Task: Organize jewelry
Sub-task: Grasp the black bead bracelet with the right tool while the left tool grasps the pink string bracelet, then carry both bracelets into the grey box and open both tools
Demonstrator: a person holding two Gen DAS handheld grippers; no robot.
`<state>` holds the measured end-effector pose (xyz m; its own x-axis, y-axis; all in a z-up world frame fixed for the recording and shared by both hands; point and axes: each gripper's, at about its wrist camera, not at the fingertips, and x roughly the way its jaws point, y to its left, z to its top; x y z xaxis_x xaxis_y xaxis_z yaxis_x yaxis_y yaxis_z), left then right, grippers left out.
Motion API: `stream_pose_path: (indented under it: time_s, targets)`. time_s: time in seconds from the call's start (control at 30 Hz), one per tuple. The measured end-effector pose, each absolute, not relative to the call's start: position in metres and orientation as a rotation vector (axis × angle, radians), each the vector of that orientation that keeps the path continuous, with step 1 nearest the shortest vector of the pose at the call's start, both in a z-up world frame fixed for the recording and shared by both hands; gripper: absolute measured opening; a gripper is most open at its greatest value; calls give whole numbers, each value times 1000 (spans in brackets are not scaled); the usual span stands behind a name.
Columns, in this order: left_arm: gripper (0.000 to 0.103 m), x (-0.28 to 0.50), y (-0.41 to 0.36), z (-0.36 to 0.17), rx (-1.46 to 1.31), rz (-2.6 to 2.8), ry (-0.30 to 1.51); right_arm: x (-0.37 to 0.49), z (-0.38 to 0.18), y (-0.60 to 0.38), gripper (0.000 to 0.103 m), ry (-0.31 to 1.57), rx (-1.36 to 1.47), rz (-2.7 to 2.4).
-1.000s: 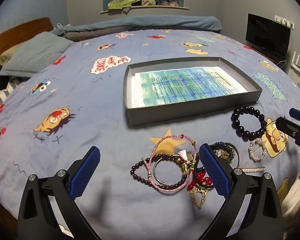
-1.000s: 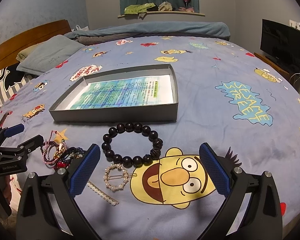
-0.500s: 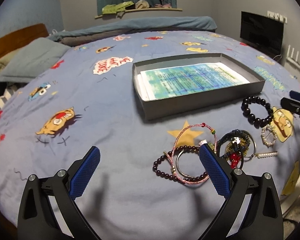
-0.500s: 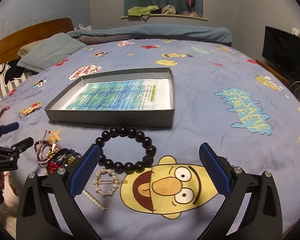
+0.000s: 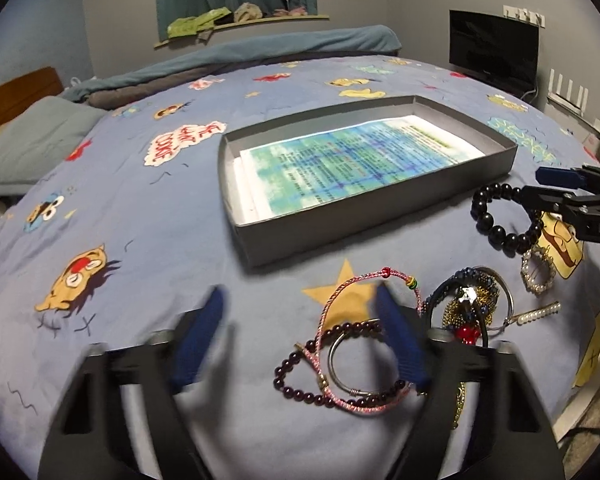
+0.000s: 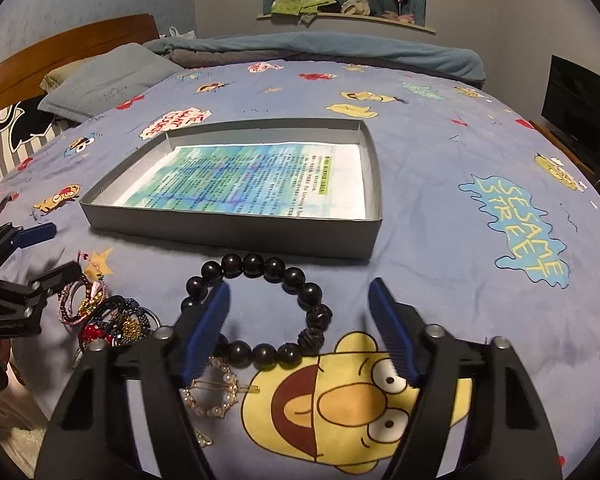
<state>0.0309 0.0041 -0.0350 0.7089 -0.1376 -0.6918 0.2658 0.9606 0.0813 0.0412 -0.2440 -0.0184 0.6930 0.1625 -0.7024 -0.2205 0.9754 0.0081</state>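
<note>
Grey tray (image 6: 236, 236) holding printed sheet (image 6: 252, 180), apparently nothing else, left claw (image 5: 300, 336) and right claw (image 6: 300, 332) apart, closing, empty

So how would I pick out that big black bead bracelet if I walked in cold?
Find the shallow grey box on the blue cartoon bedspread. Just in front of its near wall, beside the yellow cartoon face, lies the black bead bracelet. Its beads are much larger, plain and dark, and it lies apart from the tangled pile of thin bracelets.
</note>
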Motion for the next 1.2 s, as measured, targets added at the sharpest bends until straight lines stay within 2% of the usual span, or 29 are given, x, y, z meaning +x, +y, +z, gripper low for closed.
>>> stream_pose_path:
  time_s: [0.17,0.23,0.27,0.33,0.37,0.43,0.53,0.63,1.2]
  targets:
    - [54,33,-2,-38,199,-260,761,50,-30,-246,49,820,-93,205]
    - [45,34,-3,-39,199,-275,767,51,-33,-247,46,830,-93,201]
    - [43,35,-3,-39,198,-282,770,52,-35,-248,43,833,-94,201]
    - [32,37,-4,-40,194,-294,773,52,-36,-247,38,834,-101,206]
    - [29,38,-4,-40,187,-301,775,52,-36,-247,33,831,-107,213]
    - [13,38,-4,-39,171,-321,772,51,-35,-246,21,824,-112,219]
    - [6,33,-2,-34,164,-340,750,49,-31,-250,16,810,-98,232]
    - [4,27,2,-25,139,-356,728,44,-25,-252,14,784,-80,247]
    - [4,8,15,28,98,-363,599,19,36,-241,13,621,-102,327]
